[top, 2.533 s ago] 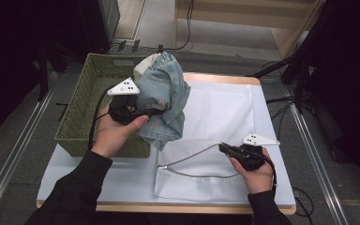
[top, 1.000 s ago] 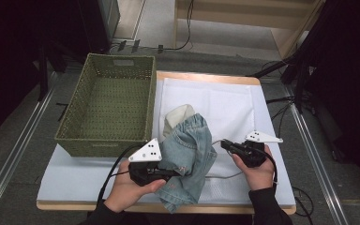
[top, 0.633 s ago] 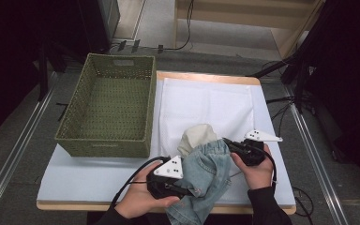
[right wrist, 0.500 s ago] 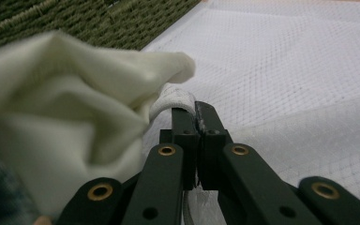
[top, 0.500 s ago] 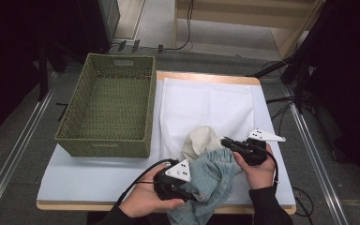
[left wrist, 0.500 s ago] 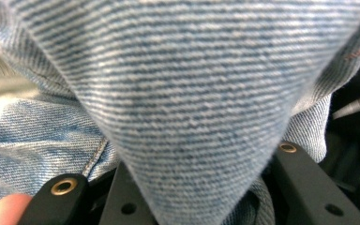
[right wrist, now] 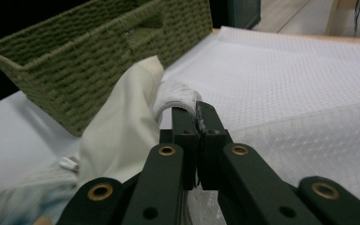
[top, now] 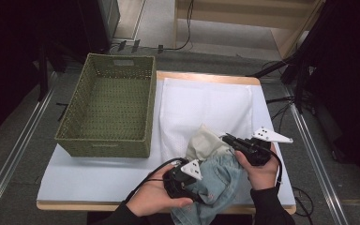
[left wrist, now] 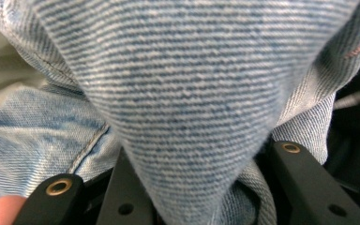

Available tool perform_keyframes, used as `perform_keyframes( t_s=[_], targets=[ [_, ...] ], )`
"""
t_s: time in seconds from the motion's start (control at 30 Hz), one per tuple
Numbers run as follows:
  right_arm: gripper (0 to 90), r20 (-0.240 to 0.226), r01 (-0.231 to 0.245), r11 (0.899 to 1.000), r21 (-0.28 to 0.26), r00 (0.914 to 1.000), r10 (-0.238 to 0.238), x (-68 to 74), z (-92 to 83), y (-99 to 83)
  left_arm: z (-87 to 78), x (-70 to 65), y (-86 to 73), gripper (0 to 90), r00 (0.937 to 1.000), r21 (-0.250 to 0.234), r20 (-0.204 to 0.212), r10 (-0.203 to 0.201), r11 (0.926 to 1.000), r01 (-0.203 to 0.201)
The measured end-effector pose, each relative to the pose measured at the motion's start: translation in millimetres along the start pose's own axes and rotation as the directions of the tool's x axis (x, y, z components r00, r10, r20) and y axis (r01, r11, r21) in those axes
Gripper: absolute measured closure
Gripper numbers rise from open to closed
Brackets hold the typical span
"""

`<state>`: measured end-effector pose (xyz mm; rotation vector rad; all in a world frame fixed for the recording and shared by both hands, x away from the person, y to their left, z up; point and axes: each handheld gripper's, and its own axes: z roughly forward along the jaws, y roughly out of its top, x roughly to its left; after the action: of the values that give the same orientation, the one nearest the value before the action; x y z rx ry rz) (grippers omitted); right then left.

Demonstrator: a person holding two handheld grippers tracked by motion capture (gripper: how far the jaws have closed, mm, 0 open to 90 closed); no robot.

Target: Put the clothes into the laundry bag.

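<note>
- Light blue denim garment (top: 215, 183), bunched up, lies at the table's near edge towards its right corner, with part of it hanging over that edge.
- Your left gripper (top: 187, 180) is buried in the denim; in the left gripper view the jaws stand apart with a thick fold of the cloth (left wrist: 183, 103) wedged between them, so they are clamped on it.
- Cream-coloured lining or cloth (top: 206, 143) pokes out of the bundle on its far side, touching the denim.
- Your right gripper (top: 227, 139) has its jaws pressed together on a small fold of the white mesh sheet (right wrist: 180, 96), just beside the cream cloth (right wrist: 122, 122).
- That white mesh sheet (top: 201, 105) covers the right half of the pale blue table (top: 89, 173).
- Woven green rectangular basket (top: 110, 110) sits at the table's far left corner, well apart from the bundle.
</note>
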<state>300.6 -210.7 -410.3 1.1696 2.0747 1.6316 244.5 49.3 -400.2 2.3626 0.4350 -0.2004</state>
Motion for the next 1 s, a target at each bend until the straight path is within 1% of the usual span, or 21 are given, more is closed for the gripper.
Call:
perform_keyframes(
  t_s=[0.13,0.2,0.27,0.33,0.4,0.43,0.5,0.53,0.57,0.6,0.63,0.67,0.7,0.73,0.77,0.8,0.83,0.87,0.93,0.97,1.0],
  targets=[
    [89.6,-0.004,0.021,0.999,-0.041,0.9998,-0.021,9.0,-8.1,9.9,-18.7,13.5,5.3,65.4,0.9961,-0.048,-0.038,-0.079,0.9958,0.078],
    [89.6,-0.008,0.015,0.999,-0.05,0.9999,-0.015,9.9,-9.7,11.4,-19.4,18.7,5.4,64.8,0.9908,-0.042,-0.07,-0.115,0.9927,0.113],
    [89.6,-0.004,0.011,0.999,-0.045,0.9999,-0.011,8.7,-8.9,10.4,-10.3,23.6,4.4,64.1,0.9841,0.006,-0.117,-0.134,0.9908,0.135],
    [89.6,-0.003,0.007,1.0,-0.03,1.0,-0.007,7.7,-5.8,7.6,6.8,30.2,1.9,62.4,0.9755,0.064,-0.164,-0.147,0.9852,0.159],
    [89.6,-0.009,0.009,1.0,-0.015,0.9999,-0.009,8.9,-2.0,4.8,20.8,36.3,-0.8,58.2,0.9698,0.066,-0.172,-0.173,0.9802,0.186],
    [89.6,-0.012,0.01,1.0,-0.014,0.9999,-0.01,10.2,-0.8,4.2,24.9,38.1,-1.1,54.7,0.9665,0.058,-0.181,-0.182,0.979,0.195],
    [89.6,-0.008,0.018,1.0,-0.012,0.9998,-0.018,12.2,-0.4,4.3,24.9,36.6,0.8,47.4,0.9669,0.022,-0.175,-0.186,0.9811,0.192],
    [89.6,-0.008,0.022,1.0,-0.016,0.9997,-0.022,12.0,-0.6,4.5,24.9,36.6,0.8,42.8,0.9669,0.022,-0.175,-0.186,0.9811,0.192],
    [89.5,-0.007,0.024,1.0,-0.017,0.9997,-0.024,11.4,-1.0,4.4,17.6,30.7,5.4,36.8,0.972,-0.028,-0.166,-0.167,0.986,0.165],
    [89.5,-0.005,0.022,1.0,-0.015,0.9998,-0.022,10.7,-1.6,4.3,10.9,28.6,8.0,33.0,0.9753,-0.055,-0.148,-0.164,0.9859,0.158],
    [89.5,-0.006,0.017,1.0,-0.016,0.9998,-0.017,9.5,-2.0,4.0,3.2,27.8,10.7,29.5,0.978,-0.08,-0.128,-0.165,0.9846,0.156],
    [89.5,-0.007,0.013,1.0,-0.02,0.9999,-0.014,8.0,-2.2,3.6,-4.6,27.5,13.4,25.8,0.9791,-0.11,-0.121,-0.163,0.9825,0.15],
    [89.6,-0.006,0.006,1.0,-0.018,1.0,-0.006,7.2,-2.7,3.2,-12.4,27.5,16.0,22.5,0.9774,-0.147,-0.135,-0.163,0.9787,0.143],
    [89.6,-0.006,0.004,1.0,-0.018,1.0,-0.004,6.5,-2.7,3.0,-19.7,28.8,18.5,20.3,0.9731,-0.182,-0.159,-0.167,0.9736,0.137],
    [89.6,-0.007,0.004,1.0,-0.018,1.0,-0.004,6.1,-2.4,2.7,-25.2,31.6,20.7,18.8,0.966,-0.215,-0.18,-0.185,0.9657,0.145],
    [89.6,-0.009,0.002,1.0,-0.017,1.0,-0.002,6.1,-2.1,2.5,-28.6,35.5,22.1,17.3,0.9577,-0.244,-0.195,-0.212,0.9563,0.162],
    [89.5,-0.01,0.004,1.0,-0.018,0.9999,-0.004,6.2,-1.9,2.4,-29.2,39.6,23.3,16.7,0.9484,-0.258,-0.214,-0.234,0.95,0.176],
    [89.5,-0.011,0.002,1.0,-0.017,0.9999,-0.002,6.8,-1.8,2.5,-26.5,44.1,24.1,16.1,0.9399,-0.258,-0.231,-0.252,0.9472,0.19],
    [89.6,-0.012,0.004,1.0,-0.017,0.9999,-0.004,7.5,-1.3,2.6,-14.4,54.3,24.4,14.7,0.9268,-0.218,-0.251,-0.279,0.9493,0.227],
    [89.6,-0.013,0.004,1.0,-0.014,0.9999,-0.004,7.7,-1.1,2.5,-8.2,59.5,23.7,15.0,0.9236,-0.199,-0.246,-0.294,0.9479,0.249],
    [89.5,-0.015,0.005,1.0,-0.013,0.9999,-0.005,7.6,-0.7,2.2,-2.8,64.0,22.9,16.7,0.9254,-0.19,-0.223,-0.306,0.9448,0.267]
  ],
)
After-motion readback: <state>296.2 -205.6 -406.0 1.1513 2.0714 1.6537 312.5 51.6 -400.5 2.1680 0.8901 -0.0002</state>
